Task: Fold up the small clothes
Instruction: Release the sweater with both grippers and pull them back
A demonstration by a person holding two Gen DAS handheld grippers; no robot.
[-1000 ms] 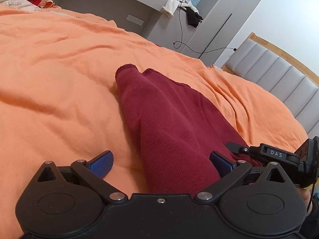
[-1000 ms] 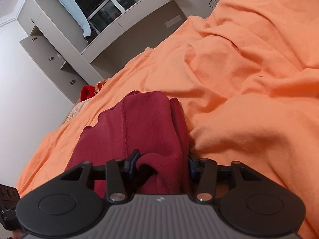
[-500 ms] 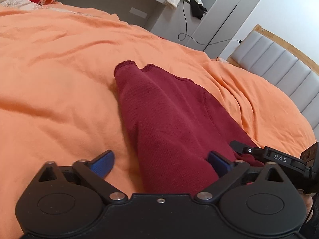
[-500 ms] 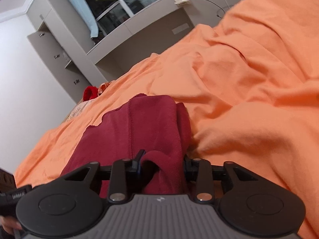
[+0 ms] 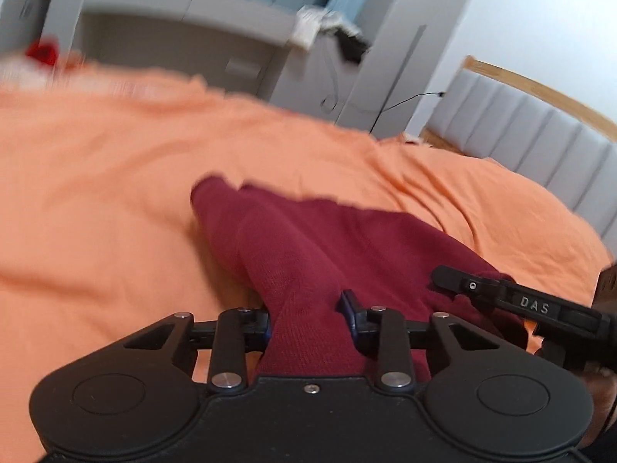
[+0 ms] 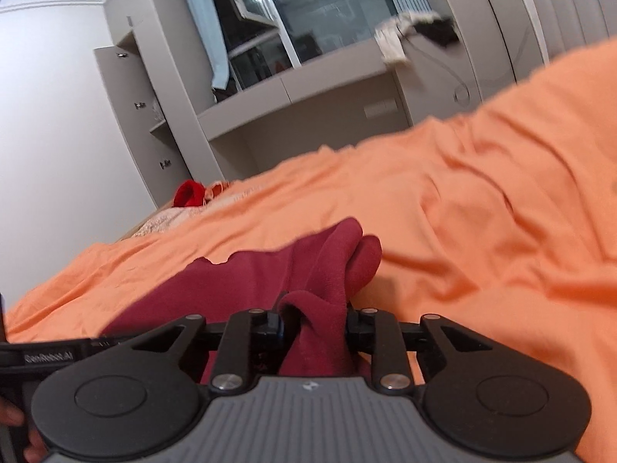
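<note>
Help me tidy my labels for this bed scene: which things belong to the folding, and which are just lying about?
Part of the job:
- dark red garment, bunched on the orange bedspread
- left tool, just closed onto the garment
- right tool, also clamped on its cloth

Lying about:
- bright red item at the far edge of the bed
- white cloth on the grey desk
- padded headboard

Orange bedspread [image 5: 115, 177] ahead of and beneath the gripper; grey cabinets [image 6: 308, 92] beyond; padded headboard [image 5: 520, 142] ahead to its right; red item [image 6: 187, 193] far left.
</note>
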